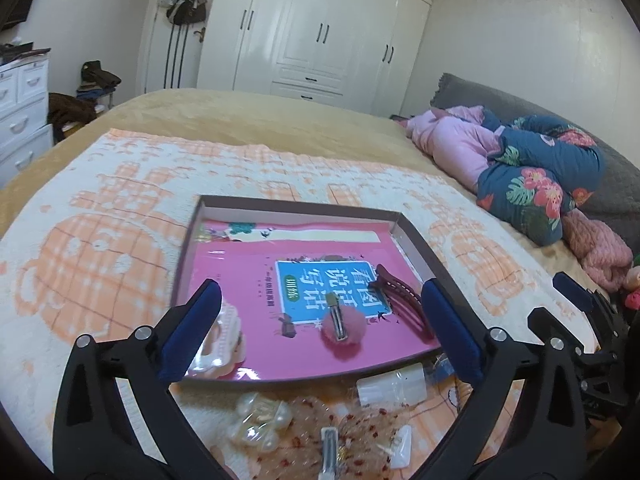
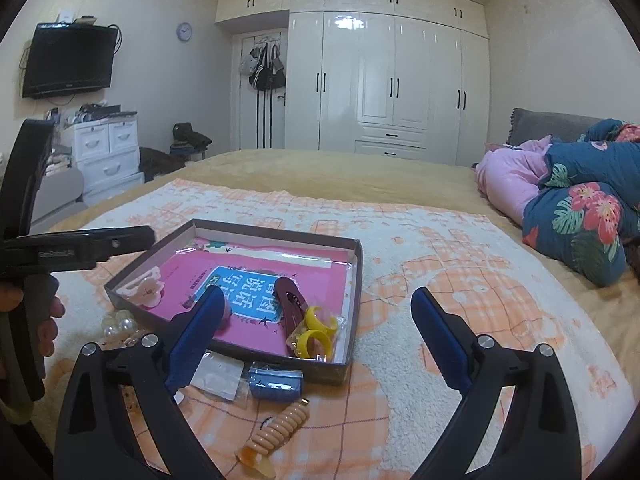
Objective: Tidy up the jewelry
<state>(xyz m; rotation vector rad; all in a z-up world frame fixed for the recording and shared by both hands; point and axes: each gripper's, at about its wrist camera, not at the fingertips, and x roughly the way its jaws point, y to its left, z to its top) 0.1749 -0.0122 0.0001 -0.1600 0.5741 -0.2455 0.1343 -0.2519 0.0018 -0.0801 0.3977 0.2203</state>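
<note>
Left tool (image 1: 320,320): spread wide, empty, above the box (image 1: 416,236).
Left view only: pink pompom clip (image 1: 340,330) in box.
Right tool (image 2: 316,320): spread, empty.
Right view only: yellow rings (image 2: 318,332) in box.

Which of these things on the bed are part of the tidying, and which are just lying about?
Part of the job:
shallow cardboard box
dark red hair clip
yellow plastic rings
peach spiral hair tie

Lying about:
floral quilt
pink garment
</note>
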